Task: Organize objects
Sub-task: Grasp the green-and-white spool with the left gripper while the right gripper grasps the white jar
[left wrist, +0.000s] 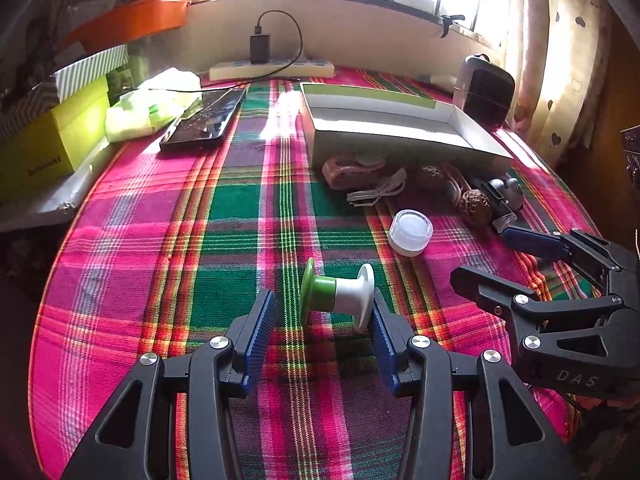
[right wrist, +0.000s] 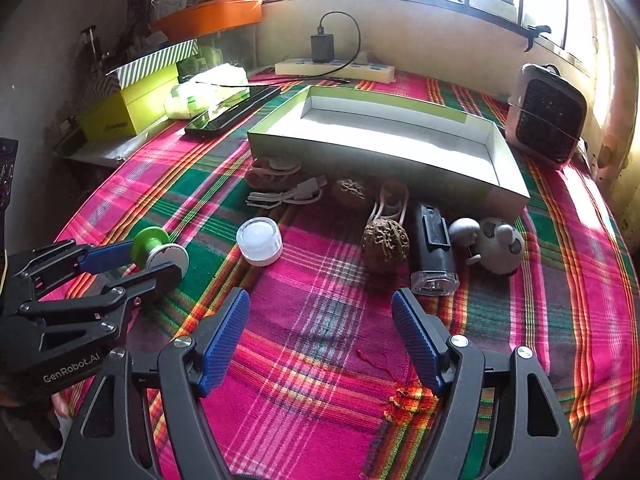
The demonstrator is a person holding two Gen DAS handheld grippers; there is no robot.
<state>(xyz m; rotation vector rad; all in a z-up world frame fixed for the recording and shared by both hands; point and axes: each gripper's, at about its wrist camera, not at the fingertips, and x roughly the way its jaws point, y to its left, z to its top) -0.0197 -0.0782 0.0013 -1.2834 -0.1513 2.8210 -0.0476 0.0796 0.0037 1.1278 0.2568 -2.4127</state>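
Observation:
A green and white spool lies on its side on the plaid cloth, between the tips of my open left gripper; its white end touches the right pad. It also shows in the right wrist view. My right gripper is open and empty over bare cloth, and appears at the right of the left wrist view. An open shallow cardboard box stands behind a row of small items: white jar, walnut, black flashlight, grey figurine, white cable.
A phone lies at the back left beside green boxes. A power strip with charger runs along the back wall. A small heater stands at the back right. The round table's edge curves close at left and right.

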